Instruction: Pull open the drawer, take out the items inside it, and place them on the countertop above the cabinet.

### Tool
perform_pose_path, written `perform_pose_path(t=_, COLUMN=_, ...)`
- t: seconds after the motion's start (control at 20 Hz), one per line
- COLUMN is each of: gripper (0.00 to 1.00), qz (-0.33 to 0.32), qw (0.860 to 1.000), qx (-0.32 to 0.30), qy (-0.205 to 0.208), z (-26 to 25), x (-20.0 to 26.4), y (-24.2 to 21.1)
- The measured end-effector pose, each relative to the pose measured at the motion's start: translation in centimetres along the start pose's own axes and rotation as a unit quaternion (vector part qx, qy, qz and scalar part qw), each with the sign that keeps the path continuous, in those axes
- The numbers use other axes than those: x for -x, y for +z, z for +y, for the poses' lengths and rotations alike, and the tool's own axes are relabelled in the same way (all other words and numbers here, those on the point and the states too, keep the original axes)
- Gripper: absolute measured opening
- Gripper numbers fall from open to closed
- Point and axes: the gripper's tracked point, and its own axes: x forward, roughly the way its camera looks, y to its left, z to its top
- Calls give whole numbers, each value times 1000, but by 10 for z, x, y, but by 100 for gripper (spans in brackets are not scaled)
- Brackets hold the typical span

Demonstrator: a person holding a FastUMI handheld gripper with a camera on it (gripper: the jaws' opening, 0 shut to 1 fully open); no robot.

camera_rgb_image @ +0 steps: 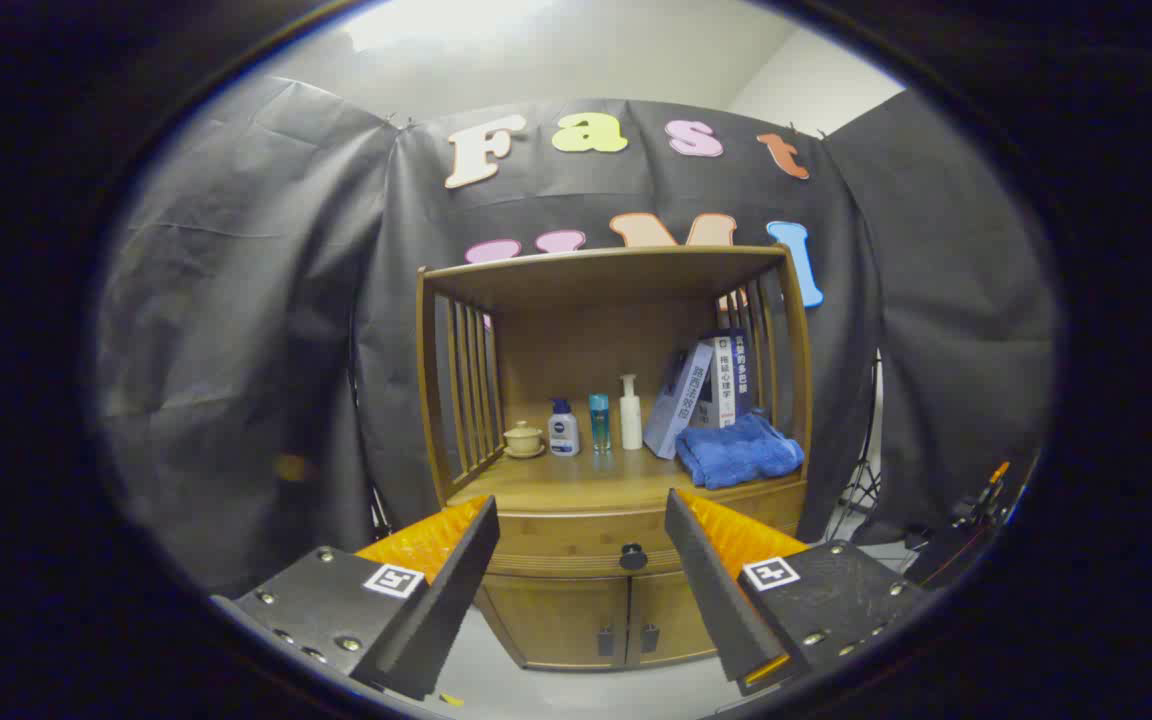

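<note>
Gripper (pixel 581 520) fingers spread wide, nothing between them but air. I am lined up on the wooden cabinet (pixel 616 440), standing off from it. The drawer (pixel 576 540) sits shut directly under the countertop (pixel 576 485), above two small lower doors (pixel 591 620). Its one dark round knob (pixel 633 557) shows between my fingers, nearer the right one.

Handling judgement: the knob is small, hard and probably smooth, so I would close squarely across it and pull straight back; an off-axis pull could slip off or bind the drawer. The drawer looks like solid wood, moderate drag expected. Contents cannot be seen.

Countertop already carries a lidded cup (pixel 523 439), three bottles (pixel 596 422), leaning books (pixel 701 395) and a folded blue towel (pixel 739 450); front strip free for placing.
</note>
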Motion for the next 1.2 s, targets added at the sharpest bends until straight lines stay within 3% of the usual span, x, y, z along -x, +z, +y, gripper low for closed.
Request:
perform_pose_path(t=0.6, gripper=100, qz=11, qw=1000, qx=-13, qy=18, z=6, x=-3, y=-16)
perform_pose_path(t=1.2, gripper=100, qz=-8, qw=1000, qx=-1, qy=10, z=-2, x=1, y=-13)
